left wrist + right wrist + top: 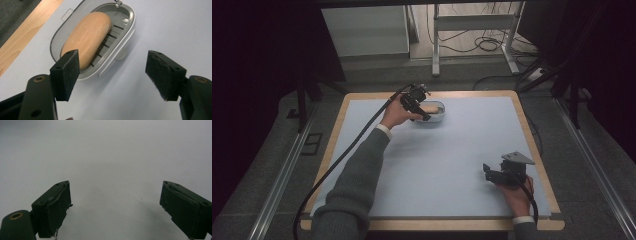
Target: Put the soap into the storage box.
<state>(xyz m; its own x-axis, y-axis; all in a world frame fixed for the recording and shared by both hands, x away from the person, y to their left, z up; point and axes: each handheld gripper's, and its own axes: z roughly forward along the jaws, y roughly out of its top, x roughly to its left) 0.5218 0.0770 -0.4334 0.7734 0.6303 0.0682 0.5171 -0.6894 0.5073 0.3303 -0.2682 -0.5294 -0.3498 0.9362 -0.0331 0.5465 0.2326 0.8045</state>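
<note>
Surface: pale blue mat (pixel 452 160) on a wood-edged table (pixel 539 150).
Left gripper (pixel 112 72): jaws apart, empty, just short of the soap dish (pixel 125 37).
Soap (pixel 86 38): tan oval lying in the dish near the far edge, long axis along the dish.
Right gripper (pixel 115 207): jaws wide, empty, over bare mat.

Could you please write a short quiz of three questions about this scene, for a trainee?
1. True or false: the bar of soap lies inside the soap dish.
2. Which gripper is near the soap dish? A) left gripper B) right gripper
3. Fill in: the jaws of the right gripper stand ____ over the bare blue mat.

Key: 1 true; 2 A; 3 open.
</note>
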